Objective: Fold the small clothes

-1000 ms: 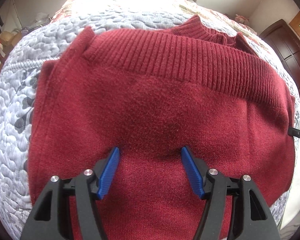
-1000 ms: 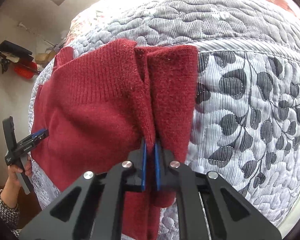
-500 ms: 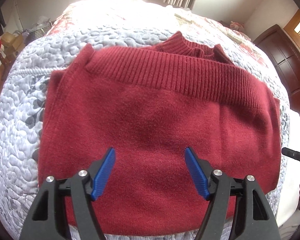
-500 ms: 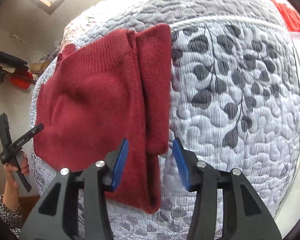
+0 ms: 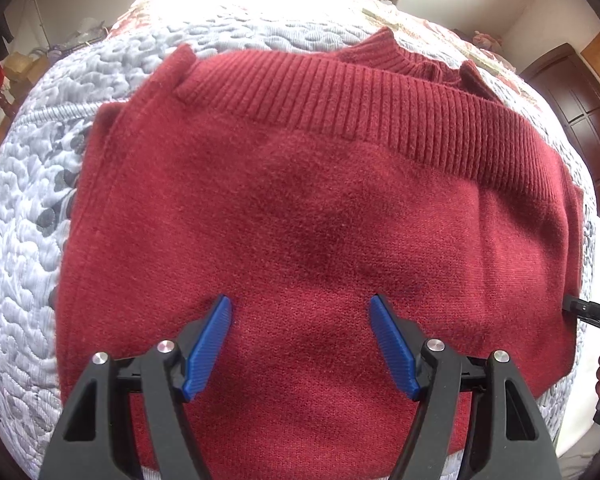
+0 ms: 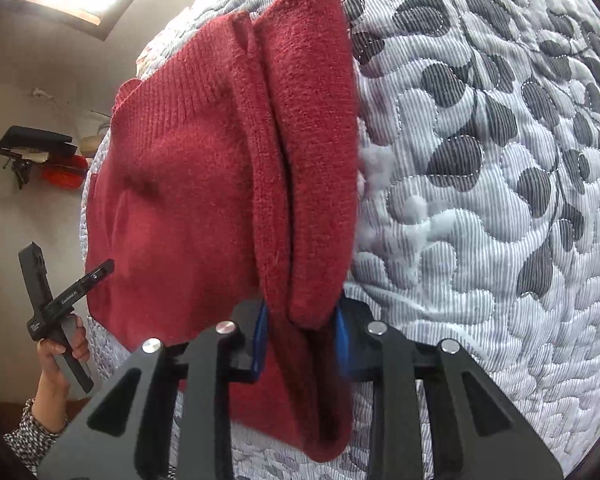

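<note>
A dark red knit sweater (image 5: 320,208) lies folded on the quilted bedspread (image 5: 24,240), its ribbed hem across the far side and its collar (image 5: 384,54) behind it. My left gripper (image 5: 302,340) hovers open over the near half of the sweater, with nothing between its blue pads (image 5: 210,346). In the right wrist view the sweater's (image 6: 180,184) folded side edge (image 6: 312,160) runs down between the fingers of my right gripper (image 6: 302,338). The jaws stand partly apart, and fabric fills the gap and covers the pad tips.
The bedspread (image 6: 500,200), grey with a dark leaf print, spreads to the right of the sweater. A hand (image 6: 60,352) holds the left gripper (image 6: 100,270) at the bed's near-left edge. A dark wooden door (image 5: 572,96) stands beyond the bed.
My right gripper let go of the sweater's edge, opened wide, then moved forward so the fold sits between narrower jaws. The left gripper stayed open, pulled back, then came closer again.
</note>
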The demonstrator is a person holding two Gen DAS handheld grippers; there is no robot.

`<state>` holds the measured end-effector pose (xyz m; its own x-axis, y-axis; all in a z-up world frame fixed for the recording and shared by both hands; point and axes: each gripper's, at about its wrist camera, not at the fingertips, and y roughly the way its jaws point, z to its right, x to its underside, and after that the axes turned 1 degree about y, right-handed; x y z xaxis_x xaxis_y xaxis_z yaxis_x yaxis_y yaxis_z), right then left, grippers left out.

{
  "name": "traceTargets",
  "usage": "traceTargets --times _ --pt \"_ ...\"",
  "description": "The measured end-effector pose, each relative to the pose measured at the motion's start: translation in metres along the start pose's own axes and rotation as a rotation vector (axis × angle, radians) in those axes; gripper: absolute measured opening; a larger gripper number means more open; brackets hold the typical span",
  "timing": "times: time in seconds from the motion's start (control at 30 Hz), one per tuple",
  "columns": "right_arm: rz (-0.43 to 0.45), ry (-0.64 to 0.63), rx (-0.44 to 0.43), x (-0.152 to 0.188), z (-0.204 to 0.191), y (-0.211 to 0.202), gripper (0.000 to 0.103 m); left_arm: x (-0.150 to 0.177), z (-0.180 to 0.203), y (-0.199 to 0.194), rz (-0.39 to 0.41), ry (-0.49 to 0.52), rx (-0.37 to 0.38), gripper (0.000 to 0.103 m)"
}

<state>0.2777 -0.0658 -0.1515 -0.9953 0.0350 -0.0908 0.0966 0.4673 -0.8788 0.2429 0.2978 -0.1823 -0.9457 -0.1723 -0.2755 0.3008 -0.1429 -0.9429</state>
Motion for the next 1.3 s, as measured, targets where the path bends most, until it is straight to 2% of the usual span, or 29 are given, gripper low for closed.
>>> traceTargets --times 0.1,0.23,0.5,0.6,1.0,1.1,1.2,1.3 --pt "0.049 -0.086 0.032 0.004 -0.016 -0.019 0.021 -0.002 0.001 -0.005 0.014 -0.002 0.019 0.072" --pt "0.088 -0.107 0.006 0.01 -0.025 -0.037 0.021 -0.007 0.002 -0.008 0.028 0.013 0.027 0.072" --pt "0.032 -0.017 0.043 0.01 -0.003 -0.008 0.021 -0.015 0.009 0.014 -0.02 0.042 0.001 0.072" --pt "0.021 -0.001 0.053 0.007 -0.01 0.007 0.021 -0.015 0.01 0.019 -0.022 0.048 0.007 0.073" --pt "-0.007 0.038 0.067 0.003 -0.016 0.019 0.022 -0.009 0.008 0.027 -0.017 0.065 0.023 0.075" --pt "-0.022 0.022 0.095 -0.002 -0.029 0.012 0.022 -0.015 0.009 0.017 -0.032 0.057 0.017 0.073" --pt "-0.01 -0.028 0.124 -0.001 -0.055 -0.004 0.021 -0.019 0.002 -0.011 0.013 0.034 0.041 0.072" --pt "0.007 -0.063 0.109 -0.001 -0.089 -0.016 0.021 -0.019 -0.007 -0.035 0.05 0.022 0.063 0.073"
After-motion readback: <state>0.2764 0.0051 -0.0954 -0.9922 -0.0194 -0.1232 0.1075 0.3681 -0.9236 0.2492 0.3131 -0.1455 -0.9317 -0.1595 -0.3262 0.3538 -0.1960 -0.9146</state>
